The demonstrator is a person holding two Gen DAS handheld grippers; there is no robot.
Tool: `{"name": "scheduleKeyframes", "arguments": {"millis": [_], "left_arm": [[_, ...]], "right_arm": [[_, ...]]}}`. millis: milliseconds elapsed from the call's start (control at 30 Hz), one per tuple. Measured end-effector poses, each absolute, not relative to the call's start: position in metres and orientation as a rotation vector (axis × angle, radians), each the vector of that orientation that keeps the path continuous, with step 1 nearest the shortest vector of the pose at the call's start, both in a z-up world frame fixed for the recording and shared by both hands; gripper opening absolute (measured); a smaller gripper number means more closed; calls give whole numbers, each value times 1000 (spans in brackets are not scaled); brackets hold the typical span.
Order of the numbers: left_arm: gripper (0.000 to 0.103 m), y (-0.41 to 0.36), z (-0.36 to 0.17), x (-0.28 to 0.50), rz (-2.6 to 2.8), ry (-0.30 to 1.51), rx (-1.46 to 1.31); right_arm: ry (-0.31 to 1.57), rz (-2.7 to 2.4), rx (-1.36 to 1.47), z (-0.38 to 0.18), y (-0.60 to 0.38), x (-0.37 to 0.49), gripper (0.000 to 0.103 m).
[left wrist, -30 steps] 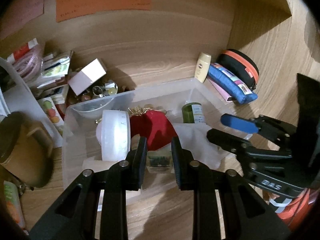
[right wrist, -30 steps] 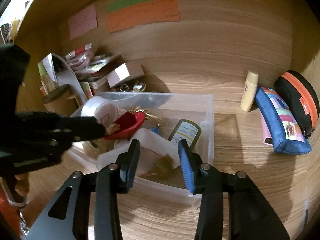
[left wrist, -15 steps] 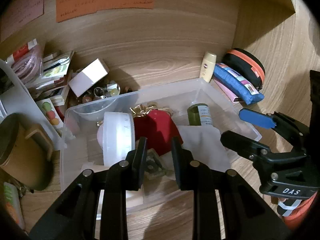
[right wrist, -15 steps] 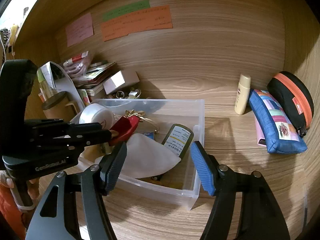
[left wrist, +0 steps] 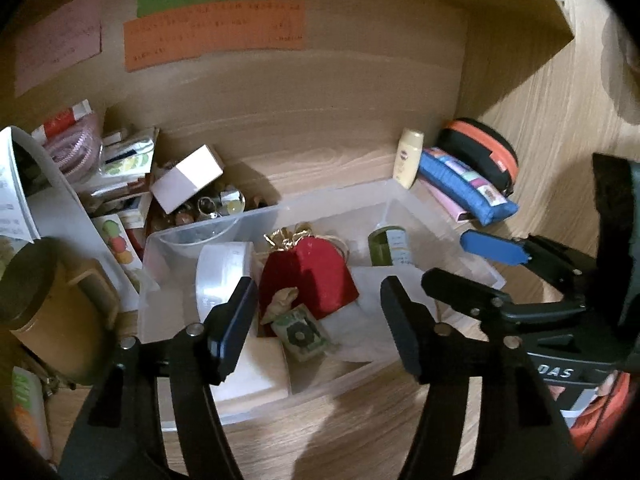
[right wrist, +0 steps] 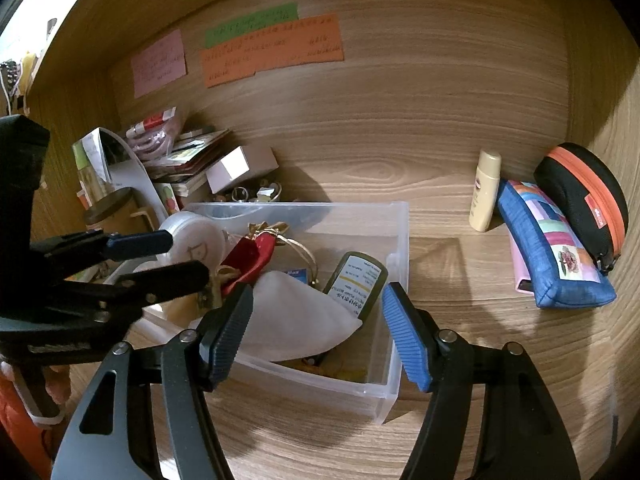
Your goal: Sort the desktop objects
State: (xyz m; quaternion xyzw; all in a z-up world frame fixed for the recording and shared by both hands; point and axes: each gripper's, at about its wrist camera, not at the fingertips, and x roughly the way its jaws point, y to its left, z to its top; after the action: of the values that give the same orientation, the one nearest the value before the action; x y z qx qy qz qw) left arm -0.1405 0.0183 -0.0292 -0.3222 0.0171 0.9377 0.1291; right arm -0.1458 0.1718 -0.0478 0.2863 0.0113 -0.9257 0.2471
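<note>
A clear plastic bin (left wrist: 472, 256) (right wrist: 394, 320) sits on the wooden desk. It holds a red pouch (left wrist: 316, 276) (right wrist: 248, 256), a white round container (left wrist: 220, 276) (right wrist: 194, 240), a green bottle (left wrist: 390, 246) (right wrist: 356, 284), a white cloth (right wrist: 296, 320) and a small green-labelled packet (left wrist: 302, 336). My left gripper (left wrist: 316, 328) is open and empty above the bin's near side, over the packet. My right gripper (right wrist: 316, 332) is open and empty above the bin's front wall. Each gripper shows in the other's view, the right one (left wrist: 468, 264) and the left one (right wrist: 176, 252).
A cream tube (right wrist: 486, 196), a blue pencil case (right wrist: 556, 260) and a black-and-orange case (right wrist: 584, 200) stand at the right. A white box (left wrist: 188, 184), packets, trinkets and a wooden mug (left wrist: 48, 312) crowd the left. Coloured notes (right wrist: 272, 48) hang on the back wall.
My left gripper opened and let a small packet drop into the bin. My right gripper opened wide and drew back a little from the bin.
</note>
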Motion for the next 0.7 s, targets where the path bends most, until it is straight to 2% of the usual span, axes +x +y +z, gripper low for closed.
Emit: {"name": "scheduleKeyframes", "arguments": {"millis": [67, 167, 333, 500, 700], "left_arm": [[72, 16, -25, -137, 2748, 51, -919], [74, 12, -21, -132, 2766, 44, -899], [91, 2, -19, -128, 2842, 38, -894], [94, -10, -21, -125, 2903, 11, -929], [94, -23, -28, -121, 2968, -34, -996]], "right_arm": [[30, -2529, 773, -47, 172, -145, 69], [33, -2556, 757, -46, 174, -143, 80], [36, -2565, 764, -46, 175, -145, 82], [37, -2567, 785, -48, 176, -147, 83], [39, -2563, 812, -50, 176, -149, 92]]}}
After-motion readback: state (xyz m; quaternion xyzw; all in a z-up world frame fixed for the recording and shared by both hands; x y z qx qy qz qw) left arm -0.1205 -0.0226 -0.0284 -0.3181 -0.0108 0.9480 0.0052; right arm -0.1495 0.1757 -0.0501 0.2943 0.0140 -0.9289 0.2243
